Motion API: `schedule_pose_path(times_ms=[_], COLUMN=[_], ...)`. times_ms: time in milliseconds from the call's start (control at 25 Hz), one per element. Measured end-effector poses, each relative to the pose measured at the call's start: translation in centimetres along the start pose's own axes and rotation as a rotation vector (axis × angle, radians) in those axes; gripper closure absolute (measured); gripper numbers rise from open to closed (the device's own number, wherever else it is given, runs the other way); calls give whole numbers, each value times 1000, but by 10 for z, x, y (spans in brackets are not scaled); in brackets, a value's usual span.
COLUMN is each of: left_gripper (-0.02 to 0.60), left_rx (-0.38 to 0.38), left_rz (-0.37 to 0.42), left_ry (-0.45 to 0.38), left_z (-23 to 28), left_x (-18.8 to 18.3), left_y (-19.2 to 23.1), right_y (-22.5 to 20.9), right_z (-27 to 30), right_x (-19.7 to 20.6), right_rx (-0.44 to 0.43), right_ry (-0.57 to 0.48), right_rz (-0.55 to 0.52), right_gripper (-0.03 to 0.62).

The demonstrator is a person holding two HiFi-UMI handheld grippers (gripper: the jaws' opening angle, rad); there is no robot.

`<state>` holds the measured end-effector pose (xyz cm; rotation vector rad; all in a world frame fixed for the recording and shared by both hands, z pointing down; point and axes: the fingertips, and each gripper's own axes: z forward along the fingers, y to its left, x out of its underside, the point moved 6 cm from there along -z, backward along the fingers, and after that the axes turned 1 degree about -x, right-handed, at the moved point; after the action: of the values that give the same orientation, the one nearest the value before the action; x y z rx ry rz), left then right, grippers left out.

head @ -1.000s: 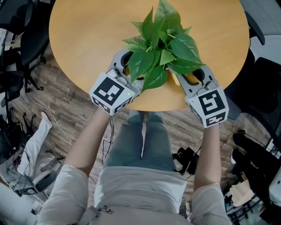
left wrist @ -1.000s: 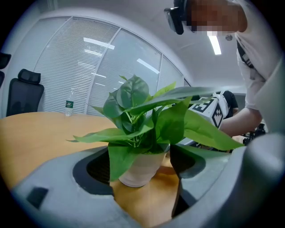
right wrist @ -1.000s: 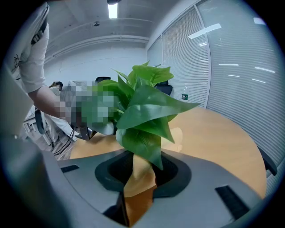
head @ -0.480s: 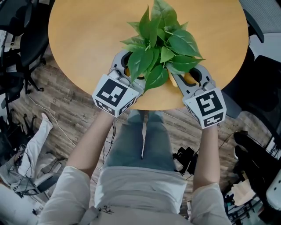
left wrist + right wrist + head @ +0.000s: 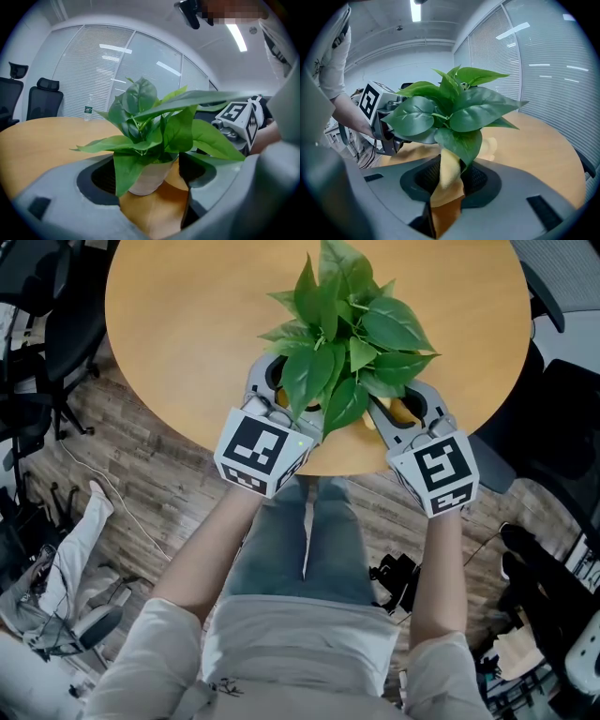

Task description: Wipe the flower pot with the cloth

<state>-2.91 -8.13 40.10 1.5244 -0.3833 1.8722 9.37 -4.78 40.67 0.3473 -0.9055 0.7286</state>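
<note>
Potted plant flanked by two grippers at the table's near edge.
Head view: the plant stands at the 6 o'clock edge of the round table, with the left gripper at its 8 o'clock and the right gripper at its 4 o'clock. Left gripper view: the white pot stands upright, rim up, between jaws spread wide. Right gripper view: the jaws pinch a yellow cloth, its strip running up toward 12 o'clock under the leaves.

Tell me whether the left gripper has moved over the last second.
Yes. In the head view the left gripper has slid rightward along the table's near edge and slightly back toward the person.
</note>
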Motion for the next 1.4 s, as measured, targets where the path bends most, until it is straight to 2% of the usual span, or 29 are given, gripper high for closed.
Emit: schedule_pose_path(times_ms=[480,920,1120,1400], left_gripper=[181,181,181,179], left_rx=[-133,-201,-137,58], left_rz=[-47,-69,-55,35], left_ry=[-9,-10,-12,-7], left_z=[3,5,2,-7], left_x=[2,2,2,13], left_y=[-9,-16,-13,7], right_y=[10,14,10,7], right_z=[4,3,-1,-3], right_x=[2,3,7,9], right_rx=[-26,-44,-46,-44], right_ry=[-6,-10,-9,-12], right_rz=[13,10,16,23], right_gripper=[494,494,494,494])
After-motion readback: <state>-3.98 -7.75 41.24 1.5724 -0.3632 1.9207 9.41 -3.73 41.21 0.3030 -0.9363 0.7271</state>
